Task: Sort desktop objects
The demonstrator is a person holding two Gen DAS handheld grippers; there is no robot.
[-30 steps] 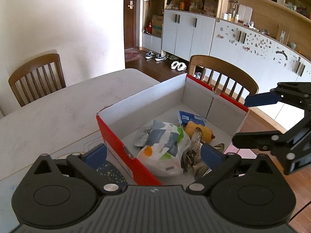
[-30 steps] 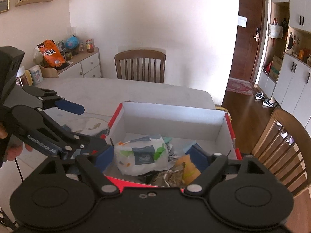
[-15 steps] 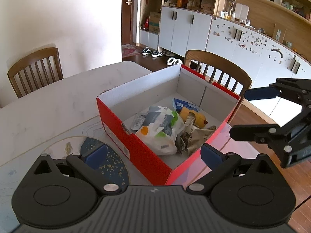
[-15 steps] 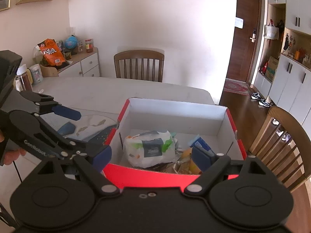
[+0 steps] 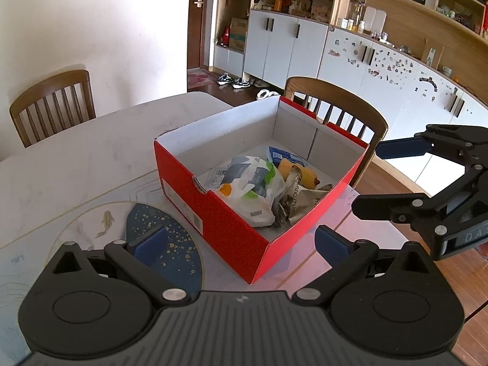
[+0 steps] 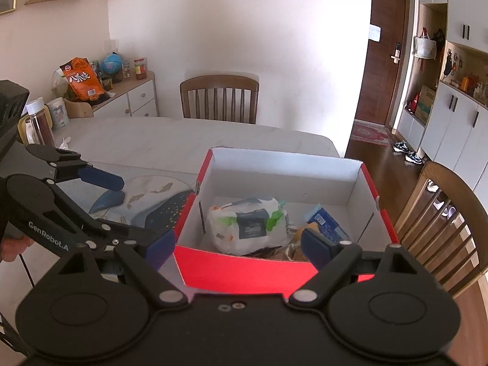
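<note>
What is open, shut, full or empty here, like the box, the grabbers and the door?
Red box: open, no lid, holds packets.
White bag: lying in the box, crumpled.
Left gripper: open, empty.
Right gripper: open, empty.
Brown door: shut.
Chair: nobody on it.

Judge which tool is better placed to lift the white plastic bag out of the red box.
Probably right. The right tool faces the white plastic bag squarely over the red box wall; the left tool straddles a corner.

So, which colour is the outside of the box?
Red outside, white inside; the box shows best in the left wrist view.
</note>
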